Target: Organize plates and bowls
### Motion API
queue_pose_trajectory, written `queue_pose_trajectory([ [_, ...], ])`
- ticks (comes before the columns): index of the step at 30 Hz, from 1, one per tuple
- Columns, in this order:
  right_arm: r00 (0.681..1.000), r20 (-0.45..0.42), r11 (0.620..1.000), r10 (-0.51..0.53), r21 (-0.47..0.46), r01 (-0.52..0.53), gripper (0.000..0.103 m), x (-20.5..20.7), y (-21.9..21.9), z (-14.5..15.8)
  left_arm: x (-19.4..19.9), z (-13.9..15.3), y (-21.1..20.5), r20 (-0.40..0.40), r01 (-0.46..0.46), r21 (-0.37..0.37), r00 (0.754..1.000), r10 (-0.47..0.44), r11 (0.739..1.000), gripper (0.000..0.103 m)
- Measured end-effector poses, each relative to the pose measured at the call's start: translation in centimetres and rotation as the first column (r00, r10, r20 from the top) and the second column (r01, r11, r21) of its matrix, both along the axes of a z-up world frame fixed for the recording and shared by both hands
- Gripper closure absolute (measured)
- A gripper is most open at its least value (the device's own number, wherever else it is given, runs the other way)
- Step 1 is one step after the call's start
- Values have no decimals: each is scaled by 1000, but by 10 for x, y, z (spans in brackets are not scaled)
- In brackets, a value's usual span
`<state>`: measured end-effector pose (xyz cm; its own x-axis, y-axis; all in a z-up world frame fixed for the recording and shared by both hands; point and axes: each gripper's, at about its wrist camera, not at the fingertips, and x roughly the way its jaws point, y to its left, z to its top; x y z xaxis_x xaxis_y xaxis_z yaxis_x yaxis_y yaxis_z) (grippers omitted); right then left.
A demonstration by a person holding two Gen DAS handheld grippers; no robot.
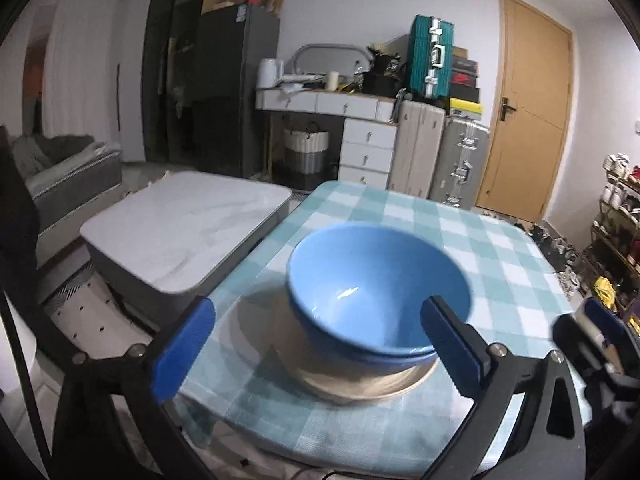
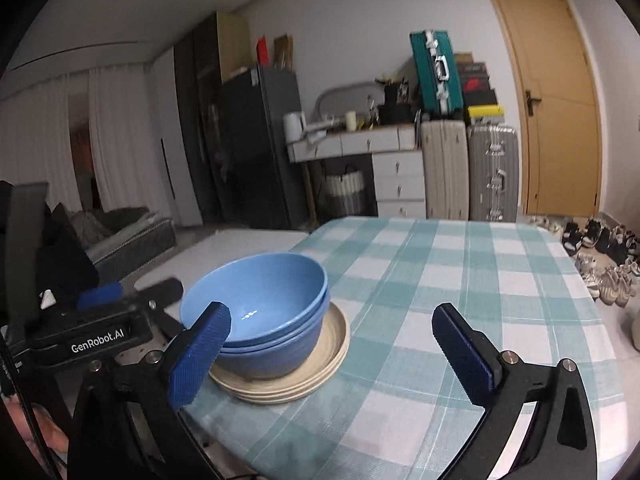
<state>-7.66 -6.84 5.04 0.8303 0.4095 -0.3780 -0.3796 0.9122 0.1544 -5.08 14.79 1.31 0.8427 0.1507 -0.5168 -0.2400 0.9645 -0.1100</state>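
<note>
The blue bowls, nested as a stack of what looked like 3, sat upright on the cream plates, themselves a stack of about 3, near the table's left edge on the teal checked tablecloth. In the right wrist view the stack lay at about 9 o'clock from the frame's centre, and the right gripper had its jaws spread wide apart, clamped on nothing; its left blue pad overlapped the bowls' near side in the picture, though contact could not be told. In the left wrist view the same bowls sat at about 6 o'clock, slightly blurred, on the plates. The left gripper was also spread wide, its pads at either side of the stack, holding nothing. The right pad stood just in front of the bowls' rim. Beyond the table, 2 pale suitcases stood by a wooden door.
</note>
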Motion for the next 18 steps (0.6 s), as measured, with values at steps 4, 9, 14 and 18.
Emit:
queue_pose_trajectory([
  [4,1000,-22,1000,-22,-13,22,1,2,0,-5,3,-4,1,8,12,-1,1000,-12,1000,0],
  [9,997,-66,999,-45,-7,45,1,8,-4,-11,1,-7,3,18,-10,-10,1000,10,1000,0],
  [14,997,-60,998,-49,-44,46,1,6,2,-14,8,-14,9,-24,-7,-40,1000,6,999,0],
  [18,999,-26,996,-37,-87,35,1,0,9,-14,7,-14,7,-17,0,-44,1000,-1,999,0],
])
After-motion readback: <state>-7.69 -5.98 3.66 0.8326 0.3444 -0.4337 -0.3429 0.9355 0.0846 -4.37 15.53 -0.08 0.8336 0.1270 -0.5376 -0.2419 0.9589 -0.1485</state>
